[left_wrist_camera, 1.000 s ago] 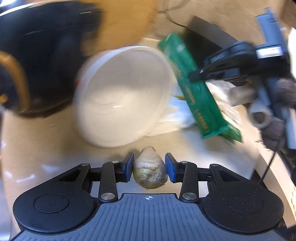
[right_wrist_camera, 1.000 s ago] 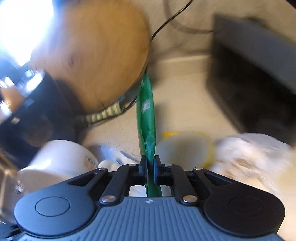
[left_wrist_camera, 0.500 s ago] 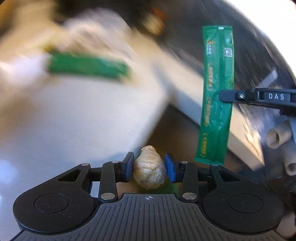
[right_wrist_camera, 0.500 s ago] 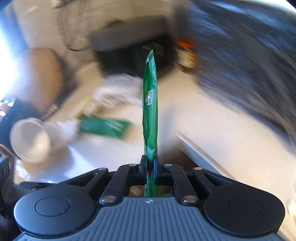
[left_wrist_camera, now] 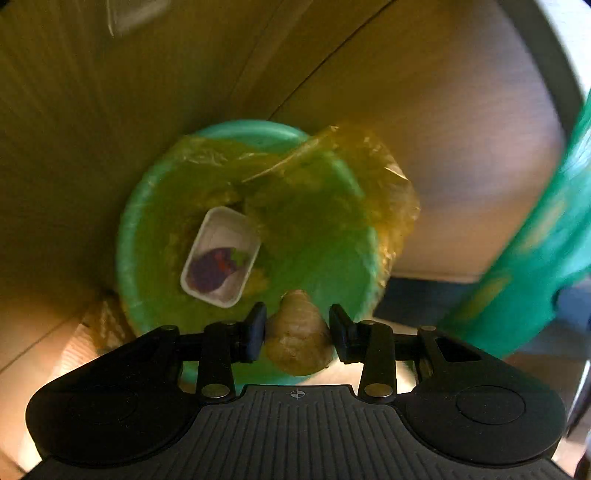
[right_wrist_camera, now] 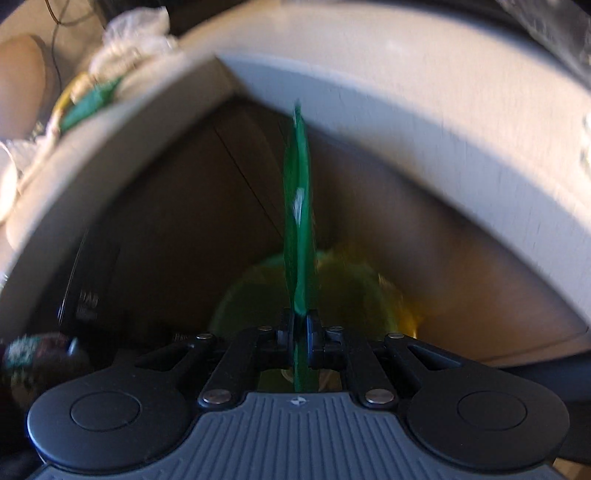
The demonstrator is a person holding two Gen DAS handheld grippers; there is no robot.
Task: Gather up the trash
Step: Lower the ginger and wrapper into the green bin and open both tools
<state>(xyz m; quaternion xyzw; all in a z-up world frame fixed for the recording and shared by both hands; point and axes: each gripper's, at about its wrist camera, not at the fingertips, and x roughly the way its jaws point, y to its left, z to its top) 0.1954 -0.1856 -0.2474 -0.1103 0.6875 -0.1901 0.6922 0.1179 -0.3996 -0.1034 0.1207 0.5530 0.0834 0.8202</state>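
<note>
**Both grippers loaded above the green bin**

My left gripper (left_wrist_camera: 297,330) is clamped on a knobbly beige piece of ginger (left_wrist_camera: 298,339), one pad pressing each side of it, the pointed tip aimed away from me. Just past that tip, lower down, I see the round green trash bin (left_wrist_camera: 147,206), lined with a yellowish translucent bag (left_wrist_camera: 384,184) whose loose edge spills over the far right rim. Inside the bin lies a small white foam tray (left_wrist_camera: 221,254) with dark purple scraps in it, left of the ginger tip. Tan wooden panels (left_wrist_camera: 110,110) stand around the bin on the left and far sides. At the right edge of this view hangs a blurred green wrapper (left_wrist_camera: 535,266).

My right gripper (right_wrist_camera: 298,330) is pinched together on that same green wrapper (right_wrist_camera: 297,221), a thin strip seen edge-on, standing straight up from the fingers and also poking out below them. Beyond it the bin (right_wrist_camera: 251,295) shows as a blurred yellow-green circle, directly ahead and below. A pale countertop edge (right_wrist_camera: 406,110) arches over the far side of this view. On top of it, far left, sit a second green wrapper (right_wrist_camera: 90,101) and crumpled white plastic (right_wrist_camera: 133,33); I cannot make out more through the blur.
</note>
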